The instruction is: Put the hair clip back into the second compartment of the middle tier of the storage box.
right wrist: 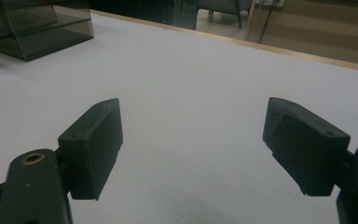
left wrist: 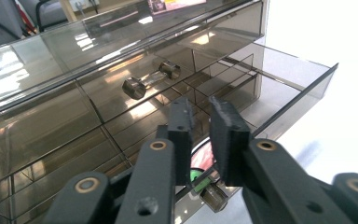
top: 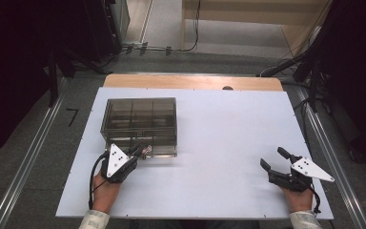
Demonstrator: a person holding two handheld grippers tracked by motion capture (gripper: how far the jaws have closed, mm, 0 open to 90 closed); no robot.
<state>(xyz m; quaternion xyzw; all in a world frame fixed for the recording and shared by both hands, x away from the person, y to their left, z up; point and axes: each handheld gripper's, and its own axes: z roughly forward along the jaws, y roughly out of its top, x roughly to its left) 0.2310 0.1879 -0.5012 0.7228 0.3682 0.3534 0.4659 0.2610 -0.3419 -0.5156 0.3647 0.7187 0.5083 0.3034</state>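
Drawer box (top: 139, 125): smoked clear plastic, far left of table, bottom drawer (left wrist: 279, 93) pulled out toward person.
Left gripper (top: 137, 151): at drawer front, jaws narrow, nothing pinched; handle (left wrist: 213, 196) just below pads.
Right gripper (top: 274, 160): wide open, well apart, idle.
Nearer hand: left.

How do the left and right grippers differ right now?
The left gripper has its jaws nearly together with a narrow gap, while the right gripper has its jaws spread wide. The left sits at the smoky transparent plastic drawer box; the right rests over bare white table. Both have black jaws.
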